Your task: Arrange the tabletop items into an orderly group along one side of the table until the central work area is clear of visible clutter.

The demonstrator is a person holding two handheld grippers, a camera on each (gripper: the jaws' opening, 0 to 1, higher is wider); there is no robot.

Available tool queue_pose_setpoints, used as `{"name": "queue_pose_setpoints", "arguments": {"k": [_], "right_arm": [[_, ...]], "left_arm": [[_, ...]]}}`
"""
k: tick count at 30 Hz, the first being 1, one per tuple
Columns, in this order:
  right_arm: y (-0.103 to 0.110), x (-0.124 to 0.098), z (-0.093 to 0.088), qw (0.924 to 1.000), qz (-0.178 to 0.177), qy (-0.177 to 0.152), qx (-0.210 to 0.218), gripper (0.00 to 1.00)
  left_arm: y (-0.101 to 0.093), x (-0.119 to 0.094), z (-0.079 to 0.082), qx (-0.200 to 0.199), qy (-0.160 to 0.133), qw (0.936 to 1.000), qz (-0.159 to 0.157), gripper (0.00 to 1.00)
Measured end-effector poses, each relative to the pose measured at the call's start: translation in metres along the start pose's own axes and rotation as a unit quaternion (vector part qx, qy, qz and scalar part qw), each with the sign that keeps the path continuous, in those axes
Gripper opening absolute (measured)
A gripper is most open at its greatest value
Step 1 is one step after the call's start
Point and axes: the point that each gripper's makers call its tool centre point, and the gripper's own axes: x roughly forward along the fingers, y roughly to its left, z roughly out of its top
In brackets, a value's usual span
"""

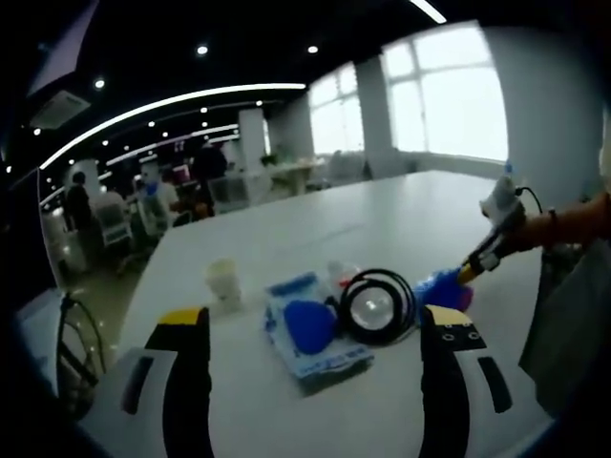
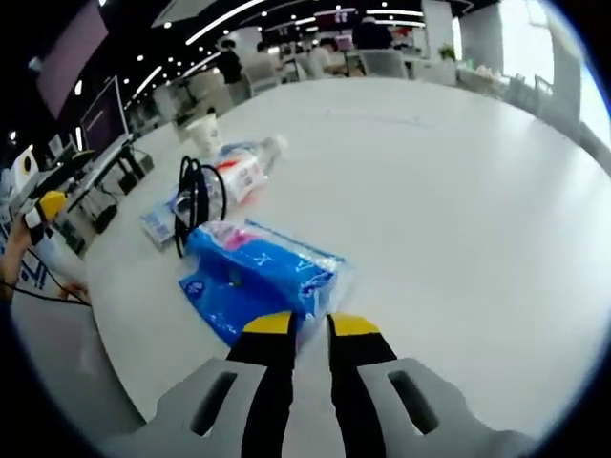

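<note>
Blue tissue pack (image 2: pixel 263 272) lies at the centre of the right gripper view, just ahead of the right gripper (image 2: pixel 311 329), whose jaws are nearly closed with a narrow gap; whether they pinch the pack's near edge I cannot tell. Its long axis runs from left to lower right of the frame. Behind it, toward the upper left, sit a black cable coil (image 2: pixel 196 200), a plastic bottle (image 2: pixel 243 172) and a paper cup (image 2: pixel 204 132) on the white table (image 2: pixel 430 191). The left gripper (image 1: pixel 315 334) hangs open, well short of the cluster, so the right is nearer.
</note>
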Motion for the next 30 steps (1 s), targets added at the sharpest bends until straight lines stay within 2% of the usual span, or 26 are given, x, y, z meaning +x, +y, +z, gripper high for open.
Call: {"name": "queue_pose_setpoints", "arguments": {"k": [10,25,30], "right_arm": [[0.0,0.0,0.001,0.9999,-0.005,0.003,-0.009,0.02],[-0.004,-0.011,0.012,0.9999,-0.006,-0.006,0.014,0.01],[-0.006,-0.015,0.016,0.9999,-0.005,-0.006,0.008,0.01]], "left_arm": [[0.003,-0.001,0.0,-0.004,-0.001,1.0,0.006,0.86],[0.005,-0.002,-0.002,-0.009,0.001,0.9999,0.008,0.85],[0.006,-0.003,-0.003,-0.006,0.006,0.9999,0.012,0.84]]}}
